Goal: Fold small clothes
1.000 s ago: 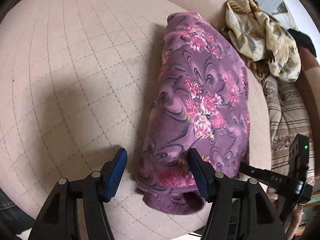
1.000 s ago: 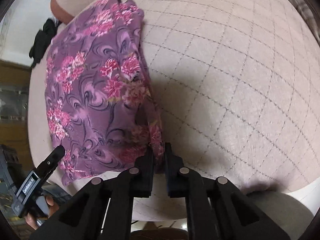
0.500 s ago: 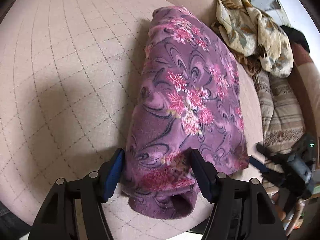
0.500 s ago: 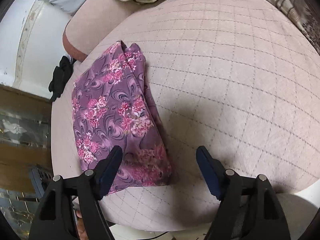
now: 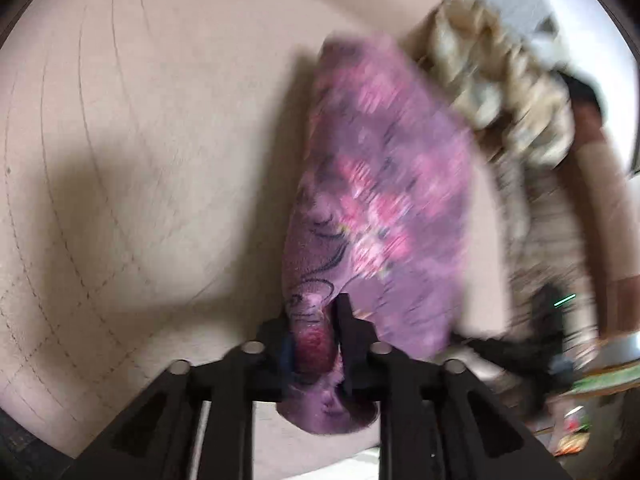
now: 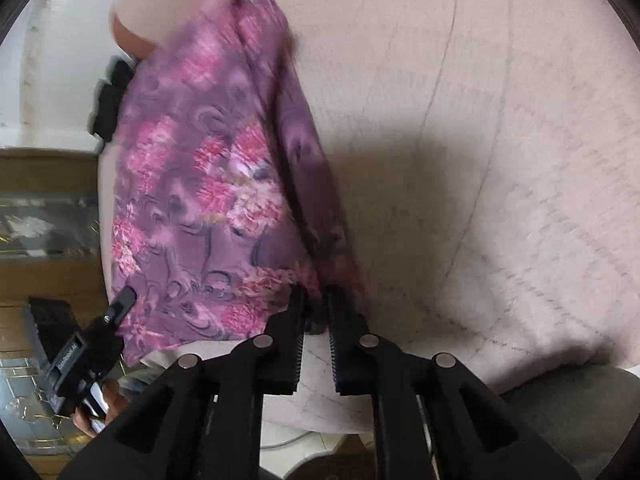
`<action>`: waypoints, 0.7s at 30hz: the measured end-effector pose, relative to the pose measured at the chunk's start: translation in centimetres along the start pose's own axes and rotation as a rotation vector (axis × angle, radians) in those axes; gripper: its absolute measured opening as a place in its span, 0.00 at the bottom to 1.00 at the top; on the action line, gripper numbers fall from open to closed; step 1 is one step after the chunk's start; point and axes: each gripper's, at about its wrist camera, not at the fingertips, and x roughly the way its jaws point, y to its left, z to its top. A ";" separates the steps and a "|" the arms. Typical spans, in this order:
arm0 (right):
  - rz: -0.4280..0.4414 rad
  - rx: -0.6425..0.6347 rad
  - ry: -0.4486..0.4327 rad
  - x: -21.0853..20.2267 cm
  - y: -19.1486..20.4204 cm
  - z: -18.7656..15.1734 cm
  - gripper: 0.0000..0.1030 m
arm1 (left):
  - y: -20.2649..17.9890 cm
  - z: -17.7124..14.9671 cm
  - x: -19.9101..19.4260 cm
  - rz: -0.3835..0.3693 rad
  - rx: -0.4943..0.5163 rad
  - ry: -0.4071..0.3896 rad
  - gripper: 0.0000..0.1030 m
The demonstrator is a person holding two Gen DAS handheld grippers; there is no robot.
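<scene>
My left gripper (image 5: 329, 322) pinches the purple floral garment (image 5: 384, 200) lying on the quilted cushion (image 5: 140, 160); my right gripper (image 6: 316, 312) clamps its opposite corner. Only the left view shows the beige clothes pile (image 5: 500, 92).

The right gripper (image 6: 316, 304) pinches the purple floral garment's (image 6: 200, 184) near corner on the quilted cushion (image 6: 500, 160).

Motion blur smears the purple floral garment (image 5: 384, 184) and the beige patterned cloth (image 5: 500, 92) heaped at its far right. The garment's near corner is hidden between the left gripper's fingers (image 5: 354, 332). The other gripper (image 6: 72, 356) is half cut off at the left edge.
</scene>
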 end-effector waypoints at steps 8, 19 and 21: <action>-0.039 -0.019 -0.142 -2.0 0.8 0.6 0.81 | -0.7 0.4 -1.6 -0.029 0.009 -0.084 0.68; -0.088 -0.167 -0.090 2.0 4.6 -0.1 0.08 | -3.3 0.6 2.1 0.092 0.113 -0.108 0.19; -0.049 -0.154 -0.103 0.4 3.6 0.0 0.06 | -3.3 0.8 0.7 0.052 0.098 -0.108 0.15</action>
